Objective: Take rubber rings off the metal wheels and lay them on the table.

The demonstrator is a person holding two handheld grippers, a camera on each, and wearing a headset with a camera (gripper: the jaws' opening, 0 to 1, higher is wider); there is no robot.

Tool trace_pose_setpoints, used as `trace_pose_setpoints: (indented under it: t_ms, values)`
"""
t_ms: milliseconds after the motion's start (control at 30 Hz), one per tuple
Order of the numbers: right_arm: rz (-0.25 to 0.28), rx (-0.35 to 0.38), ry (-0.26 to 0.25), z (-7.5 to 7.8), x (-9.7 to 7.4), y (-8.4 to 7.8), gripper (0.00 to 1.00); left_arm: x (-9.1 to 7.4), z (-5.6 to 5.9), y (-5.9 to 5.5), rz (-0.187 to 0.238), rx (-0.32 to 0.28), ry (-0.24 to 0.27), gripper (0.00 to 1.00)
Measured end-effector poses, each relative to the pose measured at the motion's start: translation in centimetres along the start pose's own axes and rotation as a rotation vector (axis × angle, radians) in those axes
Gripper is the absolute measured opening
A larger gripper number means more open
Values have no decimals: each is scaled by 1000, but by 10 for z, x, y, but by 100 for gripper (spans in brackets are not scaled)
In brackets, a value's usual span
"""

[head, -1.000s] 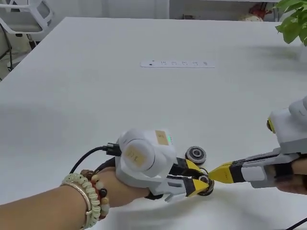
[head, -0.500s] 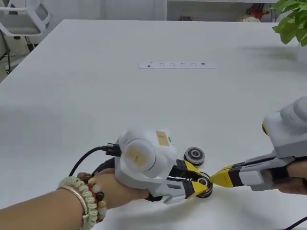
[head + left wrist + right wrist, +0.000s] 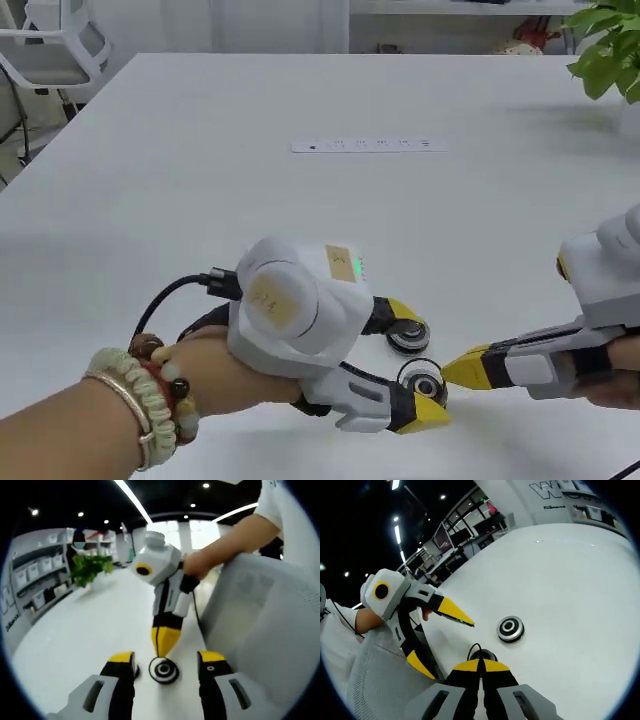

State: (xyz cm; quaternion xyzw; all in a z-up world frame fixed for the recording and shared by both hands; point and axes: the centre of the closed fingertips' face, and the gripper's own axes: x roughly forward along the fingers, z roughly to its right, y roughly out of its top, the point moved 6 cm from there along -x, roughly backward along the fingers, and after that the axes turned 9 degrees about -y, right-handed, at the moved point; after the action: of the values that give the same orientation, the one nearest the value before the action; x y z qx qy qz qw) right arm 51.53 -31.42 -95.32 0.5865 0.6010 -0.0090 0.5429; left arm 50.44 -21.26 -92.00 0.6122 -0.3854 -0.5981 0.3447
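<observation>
A metal wheel [image 3: 421, 381] lies on the white table [image 3: 200, 200] between the open jaws of my left gripper [image 3: 419, 366], touching neither jaw. In the left gripper view this wheel [image 3: 163, 670] sits midway between the yellow fingertips [image 3: 123, 658]. My right gripper [image 3: 452, 371] comes in from the right, shut, with its tip at the wheel's rim. In the right gripper view a thin black rubber ring [image 3: 473, 648] loops up from the shut tips of the right gripper [image 3: 480, 666]. A second wheel [image 3: 407, 335] [image 3: 510, 628] lies just beyond, beside the left gripper's far jaw.
A white power strip [image 3: 368, 146] lies flat farther back on the table. A green plant [image 3: 610, 50] stands at the far right corner, and a white chair [image 3: 55, 45] beyond the far left edge. A black cable [image 3: 170, 300] trails from the left gripper.
My left gripper's jaws, which were shut on the wheel, have spread wide and let it go. The right gripper's tip stays at the wheel's rim.
</observation>
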Motion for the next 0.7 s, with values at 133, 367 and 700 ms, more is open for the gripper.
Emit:
trace_pose_setpoints:
  t_ms: [133,367,700]
  values:
    - [12,14,7,-1,-3,1,0,-10,0,10,18,-6,4,56]
    - [54,27,14,-3,-9,8,0,-39,6,13,-15,1,52,64]
    - [110,31,26,-6,-15,18,0,-94,16,13,14,-44,149,73]
